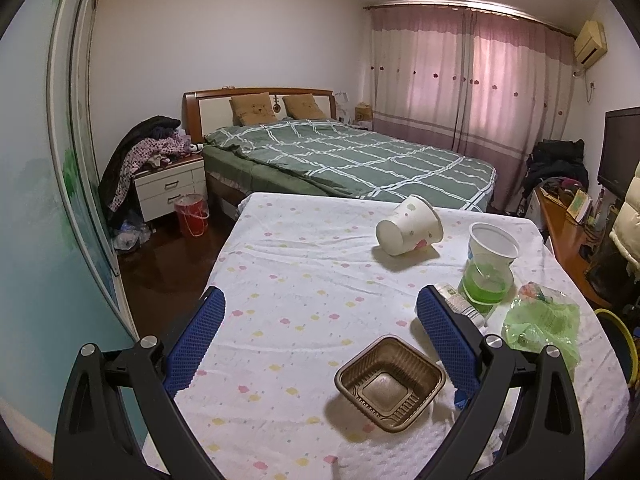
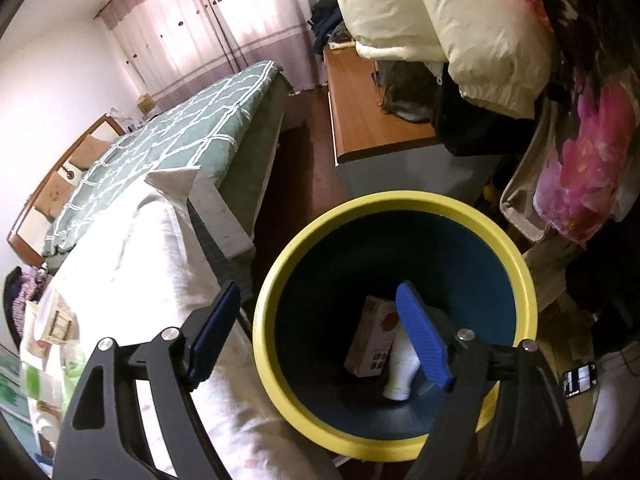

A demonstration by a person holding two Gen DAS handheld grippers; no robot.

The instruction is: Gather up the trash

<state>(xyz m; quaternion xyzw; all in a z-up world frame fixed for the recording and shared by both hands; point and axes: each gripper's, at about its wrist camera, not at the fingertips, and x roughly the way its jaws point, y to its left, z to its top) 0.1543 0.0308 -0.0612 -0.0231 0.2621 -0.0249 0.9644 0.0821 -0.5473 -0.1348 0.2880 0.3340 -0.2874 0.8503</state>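
A: Right gripper (image 2: 316, 320) hangs over the bin (image 2: 400, 216), jaws spread wide with nothing between them; a carton (image 2: 370, 336) and a bottle (image 2: 402, 368) lie at the bottom.

B: And the left gripper (image 1: 320, 320)?

A: Also wide open and empty, poised over the table (image 1: 280, 264) near the brown tray (image 1: 390, 384). A tipped cup (image 1: 408, 226), stacked tubs (image 1: 488, 264) and a green bag (image 1: 544, 324) wait further off.

B: Risks?

A: The thin tray may skid or buckle under a pinch. The tipped cup could roll off the edge if nudged. The tubs could topple.

Open left tool (image 1: 320, 304) above brown tray (image 1: 390, 384)
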